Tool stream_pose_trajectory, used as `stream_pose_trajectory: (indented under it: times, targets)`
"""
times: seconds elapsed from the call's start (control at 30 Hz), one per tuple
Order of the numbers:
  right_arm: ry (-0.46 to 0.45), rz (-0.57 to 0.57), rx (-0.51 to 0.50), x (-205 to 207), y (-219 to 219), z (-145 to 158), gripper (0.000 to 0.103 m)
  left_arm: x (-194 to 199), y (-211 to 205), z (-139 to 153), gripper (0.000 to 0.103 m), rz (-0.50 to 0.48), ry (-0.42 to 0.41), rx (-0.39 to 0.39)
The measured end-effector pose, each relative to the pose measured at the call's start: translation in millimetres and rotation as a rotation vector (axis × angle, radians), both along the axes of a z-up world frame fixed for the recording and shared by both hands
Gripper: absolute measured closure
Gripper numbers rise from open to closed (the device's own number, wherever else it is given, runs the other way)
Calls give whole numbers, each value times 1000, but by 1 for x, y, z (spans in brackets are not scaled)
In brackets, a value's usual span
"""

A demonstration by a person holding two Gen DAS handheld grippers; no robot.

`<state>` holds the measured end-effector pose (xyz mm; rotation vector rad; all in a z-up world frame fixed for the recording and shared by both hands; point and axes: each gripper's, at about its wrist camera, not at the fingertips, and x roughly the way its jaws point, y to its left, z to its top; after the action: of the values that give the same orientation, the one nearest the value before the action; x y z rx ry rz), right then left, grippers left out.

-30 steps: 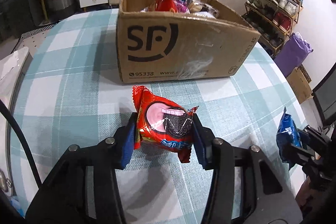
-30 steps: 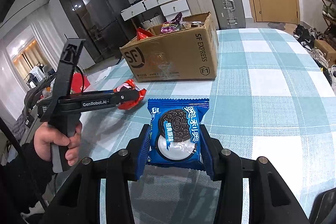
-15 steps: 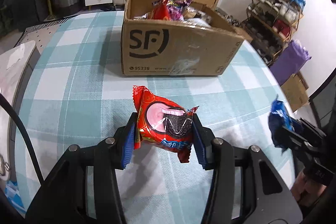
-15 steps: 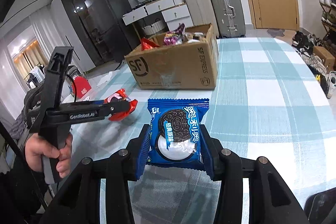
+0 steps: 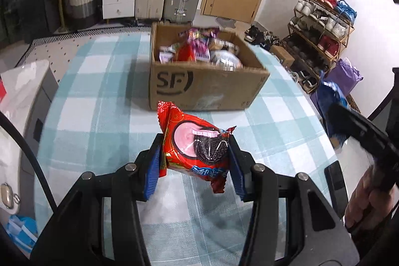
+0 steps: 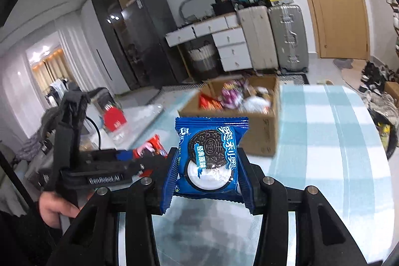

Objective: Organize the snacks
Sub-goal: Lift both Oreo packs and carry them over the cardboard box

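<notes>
Between the blue pads of the left gripper (image 5: 195,161) a red cookie packet (image 5: 197,153) is clamped by its two side edges, its lower crimped tail hanging free below the pads. The right gripper (image 6: 208,171) is closed in the same way on a blue Oreo packet (image 6: 210,156), which is held face-on and upright. Both packets are carried clear of the checked tablecloth (image 5: 99,116), with nothing beneath them.

The likeliest fault, as judged from here, is a slip — each wrapper is glossy, air-filled and pinched only at its sides, so a quick swing or a tilt could let it squirm out and drop short of the box. A harder squeeze would bring its own risk: the cookies inside could be cracked. The two grippers are also seen close together, the left one just to the left of the blue packet in the right wrist view, so a clash over the box is possible if both are brought in at once.

Farther off, toward the far side of the table, the open SF cardboard box (image 5: 207,84) stands with its top flaps out of the way. It is already heaped with mixed snack bags (image 5: 199,51) — red, purple and pale wrappers rising to about its rim. A packet released on that heap could slide off and over the wall, especially near the low front edge; whether any flat gap is left inside cannot be told through the blur.
</notes>
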<state>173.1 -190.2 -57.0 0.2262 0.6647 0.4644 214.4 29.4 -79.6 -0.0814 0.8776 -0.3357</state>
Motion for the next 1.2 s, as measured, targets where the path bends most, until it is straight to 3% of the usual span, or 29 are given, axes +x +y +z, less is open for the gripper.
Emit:
stream_pose_trajectory:
  times: [0.23,0.37,0.5,0.77,0.97,1.2]
  targets:
    - [-11,23,111,26,-11,48,58,17,2,50,58,10,-55,39]
    - [-34,31,130,44,-15,75,58,29,1,82,58,-13,-73,5]
    - [-29,38,147,65,-17,97,58,40,-5,105,58,-28,-107,48]
    - [-41,26,101,100,-18,131,58,79,-8,148,58,-44,-126,57]
    - [-28,24,62,125,-14,142,58,121,-12,157,58,-45,-88,37]
    - [6,15,1,167,-5,133,58,168,-30,141,58,-22,-75,42]
